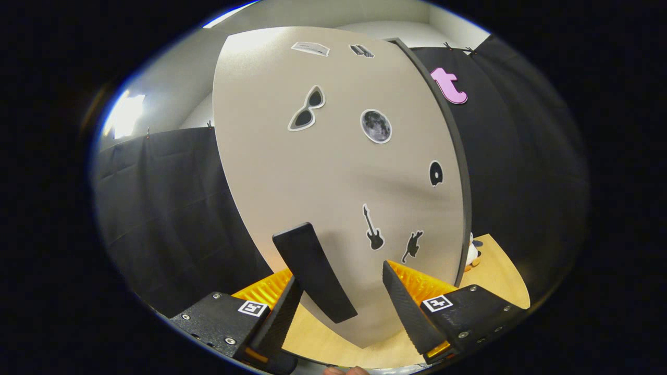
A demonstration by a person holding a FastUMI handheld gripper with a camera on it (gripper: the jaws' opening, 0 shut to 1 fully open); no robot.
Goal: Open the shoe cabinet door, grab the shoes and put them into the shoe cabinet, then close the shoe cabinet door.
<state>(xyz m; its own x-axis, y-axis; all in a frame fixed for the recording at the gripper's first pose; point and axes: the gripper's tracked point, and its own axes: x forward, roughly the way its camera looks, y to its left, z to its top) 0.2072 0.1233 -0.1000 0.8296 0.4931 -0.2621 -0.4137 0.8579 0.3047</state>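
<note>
cabinet door (333, 172) ahead — gripper (341, 307) seemingly agape

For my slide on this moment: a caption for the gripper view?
Hand-held gripper open around the black handle of the sticker-covered cabinet door.

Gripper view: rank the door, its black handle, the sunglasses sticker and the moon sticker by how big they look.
1. Door.
2. Handle, between the open tongs; its nearness to the camera inflates it.
3. Sunglasses sticker.
4. Moon sticker, close to the sunglasses in area, so that order is unsure.

staged recording booth, black cloth walls (172, 208), stickered cabinet door (333, 172), wooden floor (495, 276)
</note>
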